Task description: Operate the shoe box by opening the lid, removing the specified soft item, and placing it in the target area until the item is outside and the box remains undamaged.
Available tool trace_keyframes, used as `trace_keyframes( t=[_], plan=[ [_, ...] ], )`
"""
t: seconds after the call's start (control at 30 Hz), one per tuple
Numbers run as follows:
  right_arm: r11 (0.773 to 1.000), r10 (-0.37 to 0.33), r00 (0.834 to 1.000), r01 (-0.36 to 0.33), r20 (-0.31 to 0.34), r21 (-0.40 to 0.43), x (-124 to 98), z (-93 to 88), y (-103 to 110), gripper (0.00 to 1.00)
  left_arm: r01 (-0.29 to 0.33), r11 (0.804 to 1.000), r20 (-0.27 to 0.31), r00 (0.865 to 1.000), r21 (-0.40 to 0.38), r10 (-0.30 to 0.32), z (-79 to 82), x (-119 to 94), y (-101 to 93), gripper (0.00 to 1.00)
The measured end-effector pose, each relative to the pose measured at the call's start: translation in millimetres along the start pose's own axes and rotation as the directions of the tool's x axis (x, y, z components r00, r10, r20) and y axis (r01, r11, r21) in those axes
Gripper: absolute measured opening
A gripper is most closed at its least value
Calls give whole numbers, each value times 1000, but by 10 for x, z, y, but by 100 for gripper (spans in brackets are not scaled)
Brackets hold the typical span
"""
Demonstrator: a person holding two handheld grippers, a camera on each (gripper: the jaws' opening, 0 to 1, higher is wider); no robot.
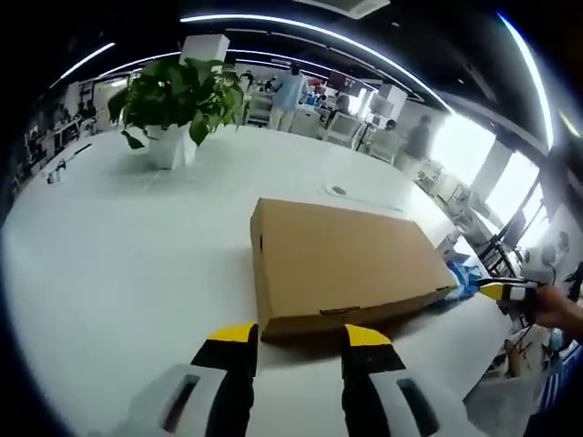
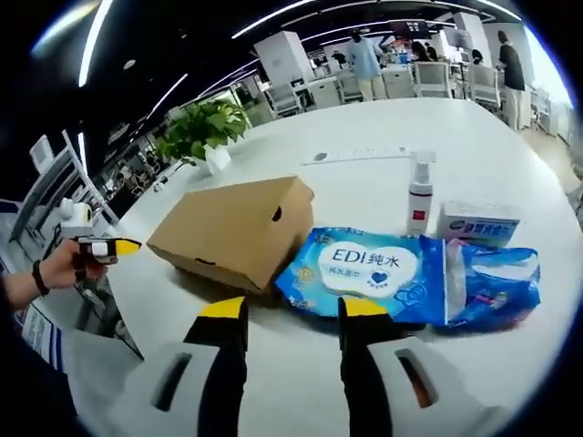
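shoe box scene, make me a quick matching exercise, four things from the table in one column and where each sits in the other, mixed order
Things:
1. shoe box
2. wipes pack
3. spray bottle
4. potted plant

Places or states:
A. upright behind the blue pack
B. far end of the table
C. lid closed
D. lying flat, touching the box's end

Pairs: 1-C, 2-D, 3-A, 4-B

Legible print is found on one item. In the right gripper view, the blue soft pack (image 2: 383,273) lying beside the shoe box (image 2: 239,229) bears "EDI" followed by the characters "纯水" on its white front label. Print on the small white carton (image 2: 477,221) and the spray bottle (image 2: 420,196) is too small to read.
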State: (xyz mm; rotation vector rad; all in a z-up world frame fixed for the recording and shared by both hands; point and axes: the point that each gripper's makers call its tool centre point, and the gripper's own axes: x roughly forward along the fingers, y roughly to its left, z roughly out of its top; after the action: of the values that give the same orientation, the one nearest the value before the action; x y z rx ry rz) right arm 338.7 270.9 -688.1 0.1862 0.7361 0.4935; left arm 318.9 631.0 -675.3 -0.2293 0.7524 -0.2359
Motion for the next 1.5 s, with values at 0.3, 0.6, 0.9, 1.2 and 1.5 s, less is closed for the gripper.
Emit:
trace_keyframes(
  t=[0.3, 0.6, 0.9, 1.2, 1.5],
  plan=[
    [997, -81, 991, 80, 105, 19, -652, 10, -294, 51, 58, 998, 37, 998, 38, -60, -148, -185, -385, 48],
    [991, -130, 968, 128, 214, 24, -1065, 51, -291, 56, 57, 997, 90, 994, 50, -62, -90, -285, -626, 50],
    [994, -106, 979, 106, 173, 9, -1138, -238, -223, 57, 64, 995, 71, 995, 75, -69, -190, -290, -746, 52],
    [994, -110, 981, 109, 161, 20, -1132, -296, -278, 58, 55, 997, 85, 995, 55, -60, -179, -271, -813, 52],
    [993, -114, 973, 104, 198, 61, -1142, -183, -363, 57, 42, 998, 109, 993, 53, -47, -65, -265, -805, 52]
  ],
)
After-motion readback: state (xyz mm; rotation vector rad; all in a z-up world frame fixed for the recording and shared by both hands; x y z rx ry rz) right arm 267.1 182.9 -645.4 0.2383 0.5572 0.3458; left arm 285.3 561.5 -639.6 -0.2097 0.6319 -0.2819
